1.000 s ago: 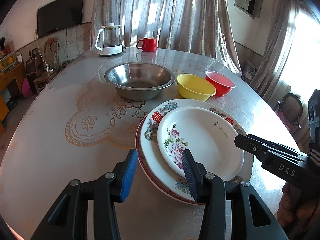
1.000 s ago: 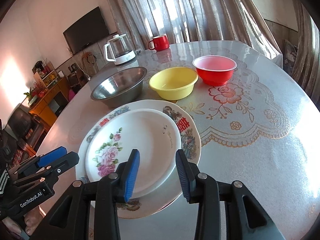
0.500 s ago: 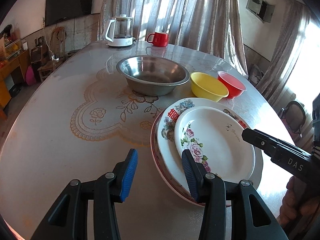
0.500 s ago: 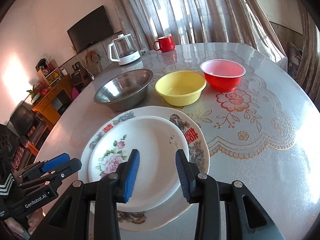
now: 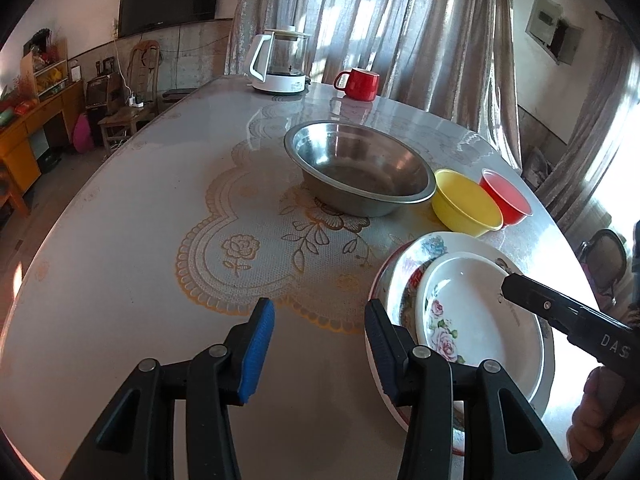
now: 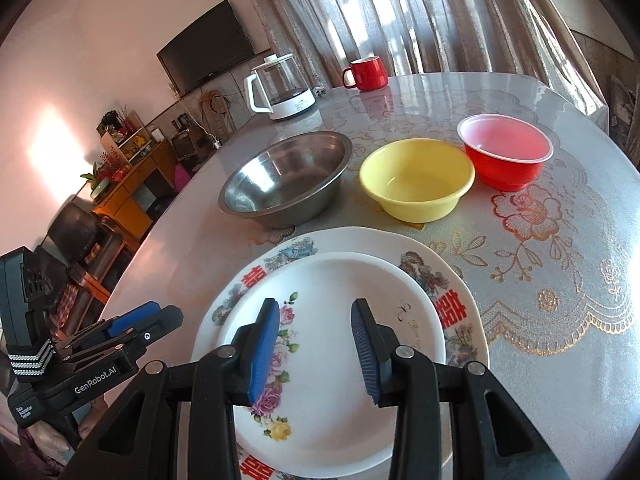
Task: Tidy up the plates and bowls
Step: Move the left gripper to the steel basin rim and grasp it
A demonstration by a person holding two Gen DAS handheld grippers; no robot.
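Right gripper (image 6: 314, 344) spread wide with nothing between its blue pads, hovering directly above the small white rose-painted plate (image 6: 332, 364), which lies flat and stacked on the larger white plate with floral rim and red double-happiness characters (image 6: 452, 308). Left gripper (image 5: 318, 338) likewise wide and empty, over bare tablecloth just left of that stack, its right finger at the stack's near-left edge. Readable on the left gripper's body in the right wrist view: "GenRobot.AI"; on the right gripper's body (image 5: 568, 316) in the left wrist view: "DAS". Beyond the plates, upright in a row running left to right: wide stainless-steel bowl (image 6: 286, 178), yellow plastic bowl (image 6: 416, 178), red plastic bowl with pale rim (image 6: 506, 154), near one another; whether touching, cannot tell. Farther still, at the far edge of the lace-patterned table (image 6: 560, 248): white-based glass kettle (image 6: 280, 88) and red mug (image 6: 366, 74), handle to the left.
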